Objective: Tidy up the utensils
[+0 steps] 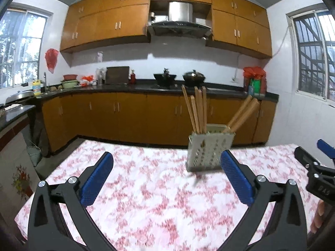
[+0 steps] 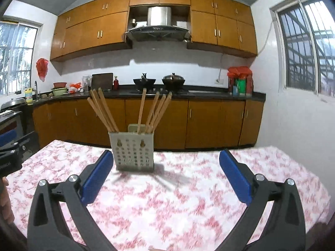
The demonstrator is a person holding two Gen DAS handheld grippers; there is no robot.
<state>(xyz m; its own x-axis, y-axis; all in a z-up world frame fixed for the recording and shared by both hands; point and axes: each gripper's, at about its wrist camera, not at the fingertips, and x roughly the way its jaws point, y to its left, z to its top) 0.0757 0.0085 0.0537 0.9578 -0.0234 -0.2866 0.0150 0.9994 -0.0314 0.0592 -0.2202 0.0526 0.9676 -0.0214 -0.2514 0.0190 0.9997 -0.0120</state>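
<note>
Daylight from side windows (image 1: 19, 48); tablecloth (image 1: 157, 198) motion-blurred, fisheye edges warped.

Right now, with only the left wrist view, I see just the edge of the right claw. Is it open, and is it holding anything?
Observer: The right claw is open and holds nothing.
Reviewer: Where is the holder from its camera?
Observer: The holder stands ahead of it, untouched, left of centre in that view.
Reviewer: How do the chopsticks sit?
Observer: One upright chopstick stands between a left-leaning bunch and a right-leaning bunch.
</note>
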